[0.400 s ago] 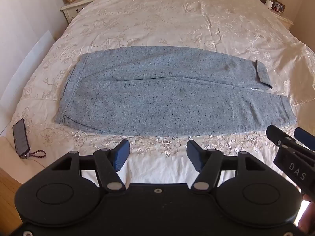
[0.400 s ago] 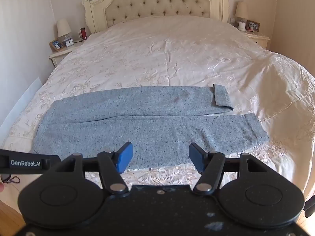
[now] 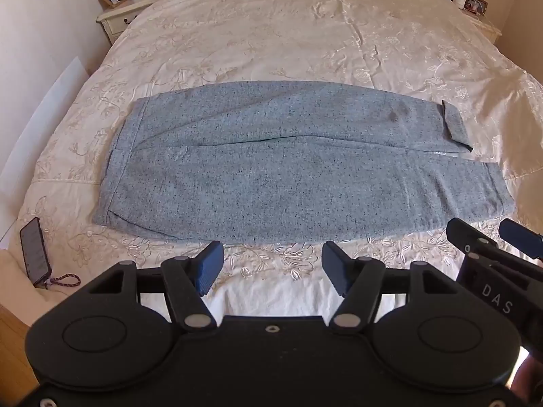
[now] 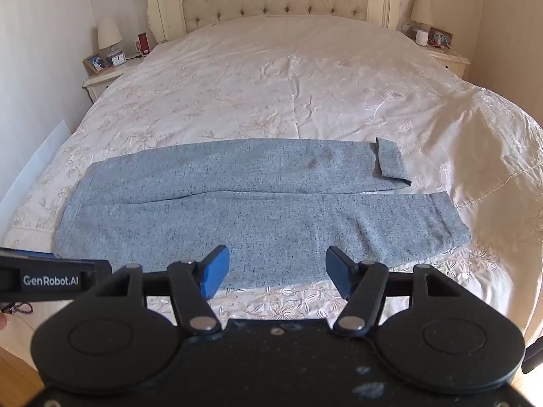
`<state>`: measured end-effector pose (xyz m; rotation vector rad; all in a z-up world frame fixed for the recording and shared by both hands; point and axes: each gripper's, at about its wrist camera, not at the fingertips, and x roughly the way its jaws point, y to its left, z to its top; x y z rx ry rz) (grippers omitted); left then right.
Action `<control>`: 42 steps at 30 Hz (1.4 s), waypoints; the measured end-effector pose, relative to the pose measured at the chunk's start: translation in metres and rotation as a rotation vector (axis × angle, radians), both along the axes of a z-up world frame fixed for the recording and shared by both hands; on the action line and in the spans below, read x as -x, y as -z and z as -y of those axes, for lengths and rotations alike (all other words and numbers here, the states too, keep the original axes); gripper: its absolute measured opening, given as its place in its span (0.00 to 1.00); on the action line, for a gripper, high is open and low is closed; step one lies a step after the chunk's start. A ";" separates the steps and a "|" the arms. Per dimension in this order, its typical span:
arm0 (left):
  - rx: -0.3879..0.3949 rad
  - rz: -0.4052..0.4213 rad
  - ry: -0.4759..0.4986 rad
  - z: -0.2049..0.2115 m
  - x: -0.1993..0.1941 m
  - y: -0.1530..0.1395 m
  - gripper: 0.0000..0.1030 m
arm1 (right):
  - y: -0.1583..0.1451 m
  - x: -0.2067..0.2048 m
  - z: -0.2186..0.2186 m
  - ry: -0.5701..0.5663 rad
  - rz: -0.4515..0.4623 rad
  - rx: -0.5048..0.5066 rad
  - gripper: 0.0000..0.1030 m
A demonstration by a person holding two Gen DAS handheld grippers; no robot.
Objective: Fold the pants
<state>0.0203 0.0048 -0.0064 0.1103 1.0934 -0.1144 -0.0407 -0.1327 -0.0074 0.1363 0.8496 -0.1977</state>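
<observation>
pants: grey flecked sweatpants (image 3: 298, 166) are lying flat across the foot end of the bed (image 3: 305, 34), on the cream embroidered bedspread. Waistband (image 3: 118, 166) is sitting on the left, legs running out to the right. Far leg's cuff (image 3: 453, 120) is flipped back on itself; near leg's cuff (image 4: 448, 224) is lying flat.

left gripper: (image 3: 271, 264) hovering w/ jaws spread wide, nothing btwn them. It's sitting over bare bedspread just short of the near edge of the pants, not touching fabric.

right gripper: (image 4: 276, 273) also gaping wide & empty, tilting down toward the near leg, tips looking just over that edge. Can't tell if it's brushing the cloth, prob not.

step: looks like the very start imo. Pants are spread out, no fold made yet, both claws are lining up along the near long edge.

next move: guessing they're going for a lengthwise fold, near leg over far leg. That needs each claw dropping down & pinching the near edge, one nearer the waistband, one nearer the cuff, then lifting together so the leg isn't twisting.

watch out: flipped cuff will prob need flattening first or it'll bunch. Slippery-looking bedspread could be dragging along w/ the fabric too.

other stuff: phone (image 3: 34, 254) w/ a wrist strap is lying at the left corner, well apart from the pants.
</observation>
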 end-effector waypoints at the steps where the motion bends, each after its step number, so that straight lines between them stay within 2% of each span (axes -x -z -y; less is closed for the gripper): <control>1: 0.004 0.000 -0.001 0.000 -0.001 0.000 0.65 | 0.000 0.000 0.001 -0.004 -0.005 -0.003 0.65; 12: 0.011 -0.030 0.004 -0.006 -0.018 0.004 0.65 | 0.001 -0.012 0.000 0.009 -0.039 0.006 0.65; 42: 0.003 -0.061 0.006 -0.001 -0.036 0.015 0.65 | 0.009 -0.033 -0.006 0.013 -0.088 -0.003 0.65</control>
